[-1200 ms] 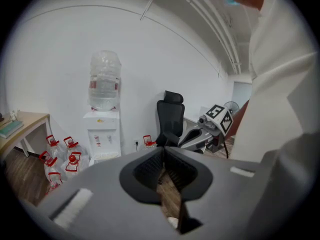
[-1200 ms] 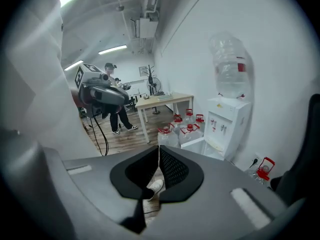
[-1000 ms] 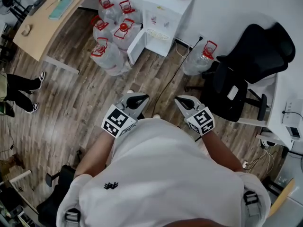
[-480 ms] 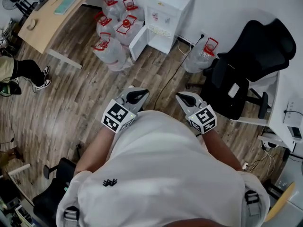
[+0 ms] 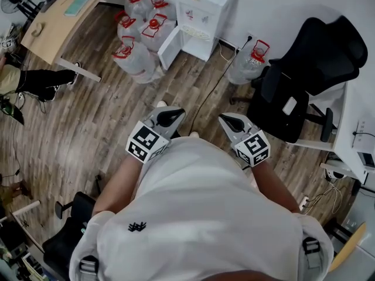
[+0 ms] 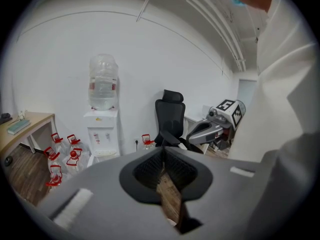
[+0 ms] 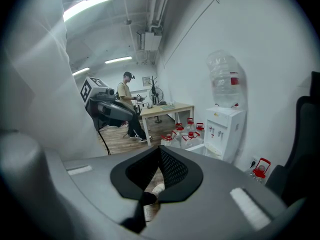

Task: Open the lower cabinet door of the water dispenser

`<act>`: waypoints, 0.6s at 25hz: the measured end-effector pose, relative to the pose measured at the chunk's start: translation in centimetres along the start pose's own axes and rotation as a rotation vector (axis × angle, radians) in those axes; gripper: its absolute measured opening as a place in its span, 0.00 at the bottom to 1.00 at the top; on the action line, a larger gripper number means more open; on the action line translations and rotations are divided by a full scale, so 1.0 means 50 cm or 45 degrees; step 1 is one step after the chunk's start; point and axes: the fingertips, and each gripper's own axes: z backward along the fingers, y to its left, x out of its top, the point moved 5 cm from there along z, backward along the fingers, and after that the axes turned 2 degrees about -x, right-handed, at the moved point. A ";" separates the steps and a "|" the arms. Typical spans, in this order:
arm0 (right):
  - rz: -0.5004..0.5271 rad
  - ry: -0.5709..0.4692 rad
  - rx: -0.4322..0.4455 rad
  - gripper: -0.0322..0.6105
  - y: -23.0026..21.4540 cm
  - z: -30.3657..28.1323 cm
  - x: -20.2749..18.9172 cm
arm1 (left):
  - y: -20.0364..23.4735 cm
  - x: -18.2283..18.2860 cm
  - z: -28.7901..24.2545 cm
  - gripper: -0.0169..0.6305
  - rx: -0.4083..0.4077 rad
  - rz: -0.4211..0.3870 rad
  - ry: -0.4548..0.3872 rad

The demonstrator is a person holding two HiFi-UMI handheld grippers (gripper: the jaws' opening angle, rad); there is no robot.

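The white water dispenser (image 5: 202,10) stands against the far wall, well ahead of me across the wood floor. Its lower cabinet door (image 5: 168,52) hangs swung out to the left, with the cabinet open behind it. My left gripper (image 5: 173,115) and right gripper (image 5: 226,119) are held close to my body, both shut and empty, far short of the dispenser. The left gripper view shows the dispenser (image 6: 102,129) with its bottle on top, beyond the meeting jaws of the left gripper (image 6: 162,154). In the right gripper view the dispenser (image 7: 223,129) stands at the right, past the right gripper (image 7: 160,151).
Several red-capped water jugs (image 5: 136,60) cluster left of the dispenser; another jug (image 5: 249,63) stands to its right. A black cable (image 5: 212,92) runs over the floor. A black office chair (image 5: 304,81) is at the right, a wooden desk (image 5: 55,19) at the upper left. A bystander's legs (image 5: 44,78) show at the left.
The dispenser and jugs sit a little higher in the head view. Both grippers stay shut in front of my body. The bystander's legs at the left have shifted.
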 end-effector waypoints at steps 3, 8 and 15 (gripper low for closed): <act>-0.009 -0.003 -0.004 0.05 0.005 0.006 -0.005 | -0.007 -0.004 -0.001 0.11 -0.008 -0.001 0.008; -0.009 -0.016 -0.008 0.05 0.013 0.011 -0.001 | -0.007 -0.006 -0.002 0.11 -0.019 0.001 0.019; -0.014 -0.024 -0.018 0.05 0.012 0.024 0.002 | -0.021 -0.005 -0.019 0.11 -0.056 -0.009 0.035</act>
